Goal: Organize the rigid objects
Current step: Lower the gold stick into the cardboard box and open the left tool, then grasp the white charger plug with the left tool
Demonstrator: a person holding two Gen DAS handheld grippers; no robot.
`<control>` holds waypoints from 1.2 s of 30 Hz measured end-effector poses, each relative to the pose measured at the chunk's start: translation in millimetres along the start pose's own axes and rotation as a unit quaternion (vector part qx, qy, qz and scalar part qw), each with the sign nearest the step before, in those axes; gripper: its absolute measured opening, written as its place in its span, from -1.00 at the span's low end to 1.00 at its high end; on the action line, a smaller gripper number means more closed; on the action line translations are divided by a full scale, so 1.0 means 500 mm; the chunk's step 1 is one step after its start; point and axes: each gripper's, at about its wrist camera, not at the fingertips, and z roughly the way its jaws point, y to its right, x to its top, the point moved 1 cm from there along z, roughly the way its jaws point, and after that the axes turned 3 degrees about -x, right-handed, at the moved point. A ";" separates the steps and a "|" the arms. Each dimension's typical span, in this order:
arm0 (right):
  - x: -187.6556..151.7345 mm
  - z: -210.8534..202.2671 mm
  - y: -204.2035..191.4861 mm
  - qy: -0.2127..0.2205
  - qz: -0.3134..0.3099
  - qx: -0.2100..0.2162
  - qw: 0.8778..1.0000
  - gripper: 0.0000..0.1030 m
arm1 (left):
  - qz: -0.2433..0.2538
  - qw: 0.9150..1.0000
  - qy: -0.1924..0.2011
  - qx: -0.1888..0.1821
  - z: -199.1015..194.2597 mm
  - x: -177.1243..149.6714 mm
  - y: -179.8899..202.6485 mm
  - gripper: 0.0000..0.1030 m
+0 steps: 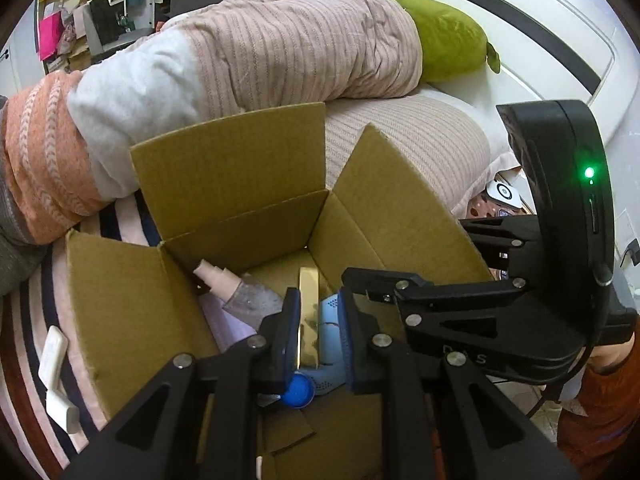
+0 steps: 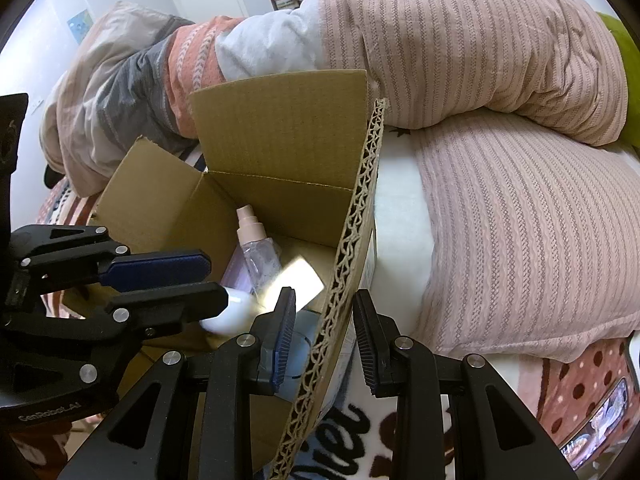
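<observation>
Open cardboard box (image 1: 248, 216) sits on the bed, flaps up, beside a heap of striped pink bedding (image 1: 288, 40) and a pillow (image 2: 520, 232).

Left tool (image 1: 319, 330) is down inside the box, fingers apart with a gold bar-shaped box (image 1: 309, 316) standing between them. Its left blue pad (image 1: 291, 320) lies against the gold face; the right pad (image 1: 345, 336) is just beside it, with a gap showing. Can't tell if it's actually clamped, it reads as open around the item.

Inside the box:
- clear spray bottle (image 1: 236, 290) with a pink pump top, lying tilted against the left wall
- light-blue patterned item (image 1: 326, 344) under/behind the gold box
- small blue round cap (image 1: 297, 394) near the front
- pale lilac flat thing (image 2: 236, 272) under the bottle

In the right wrist view the gold box shows as a bright reflective rectangle (image 2: 294, 280), and a white rounded object (image 2: 230, 314) sits just beside the left tool's fingertip.

Right tool (image 2: 325, 334) is open and straddles the box's right flap (image 2: 356, 232): one finger is inside the box, the other outside, and the corrugated edge runs between them with no contact visible.

Outside the box, two white plastic pieces (image 1: 54, 376) lie on the striped bedsheet left of the box. A green cushion (image 1: 448, 36) sits at the headboard.
</observation>
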 end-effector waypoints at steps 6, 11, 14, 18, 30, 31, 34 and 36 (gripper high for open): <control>0.002 0.001 -0.002 0.000 0.000 -0.001 1.000 -0.47 | 0.004 1.000 0.011 0.005 -0.018 -0.004 0.004 -0.20; -0.002 0.002 0.002 0.000 0.003 -0.001 1.000 -0.46 | 0.012 0.999 0.046 0.026 -0.065 -0.013 0.001 0.51; -0.003 0.003 -0.001 -0.002 0.002 -0.005 1.000 -0.46 | 0.018 0.997 0.071 0.037 -0.102 -0.023 -0.004 0.72; 0.000 0.007 -0.007 -0.005 0.000 -0.011 1.000 -0.46 | 0.019 0.994 0.088 0.056 -0.143 -0.039 -0.021 0.73; 0.003 0.014 -0.014 -0.013 -0.003 -0.022 1.000 -0.46 | -0.005 0.983 0.129 0.133 -0.230 -0.137 -0.177 0.97; 0.003 0.014 -0.014 -0.014 -0.002 -0.022 1.000 -0.46 | -0.014 0.982 0.129 0.139 -0.232 -0.151 -0.203 0.97; 0.006 0.016 -0.017 -0.015 -0.004 -0.022 1.000 -0.46 | -0.034 0.980 0.113 0.159 -0.218 -0.201 -0.286 0.97; 0.007 0.017 -0.018 -0.015 -0.005 -0.023 1.000 -0.46 | -0.056 0.977 0.096 0.182 -0.200 -0.238 -0.341 0.97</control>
